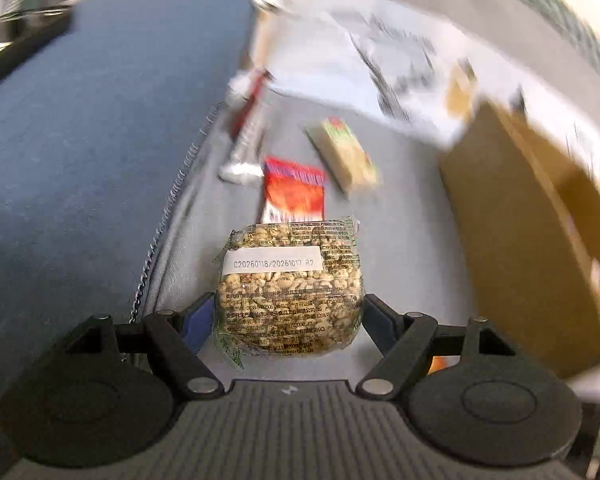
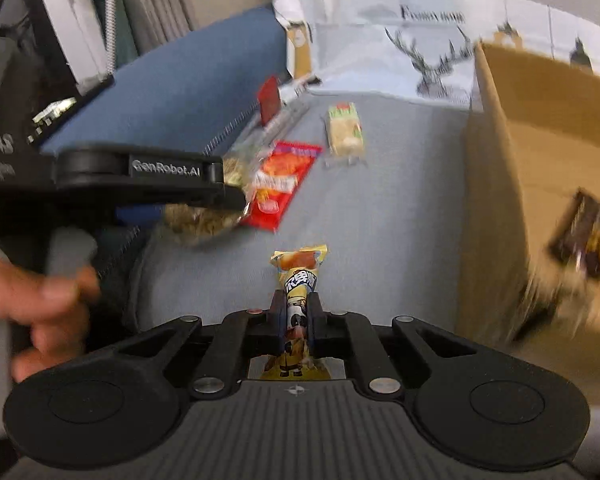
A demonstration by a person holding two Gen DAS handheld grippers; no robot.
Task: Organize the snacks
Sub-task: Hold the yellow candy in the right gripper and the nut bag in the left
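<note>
My left gripper (image 1: 288, 312) is shut on a clear pack of puffed grain cake (image 1: 290, 288) and holds it above the grey sofa seat (image 1: 412, 248). The same pack shows in the right wrist view (image 2: 204, 216), under the left gripper (image 2: 236, 196). My right gripper (image 2: 296, 316) is shut on a thin yellow snack stick (image 2: 298, 276). A red packet (image 1: 294, 192) (image 2: 280, 180), a pale green-topped bar (image 1: 346, 156) (image 2: 344, 130) and a long red-and-clear wrapper (image 1: 250, 128) (image 2: 276, 112) lie on the seat. A cardboard box (image 1: 532, 232) (image 2: 500, 200) stands to the right.
A blue cushion (image 1: 100, 128) (image 2: 188, 88) borders the seat on the left. A white deer-print cloth (image 2: 412, 52) lies at the back. A dark wrapped snack (image 2: 584, 236) shows blurred at the box. A person's hand (image 2: 40, 304) grips the left tool's handle.
</note>
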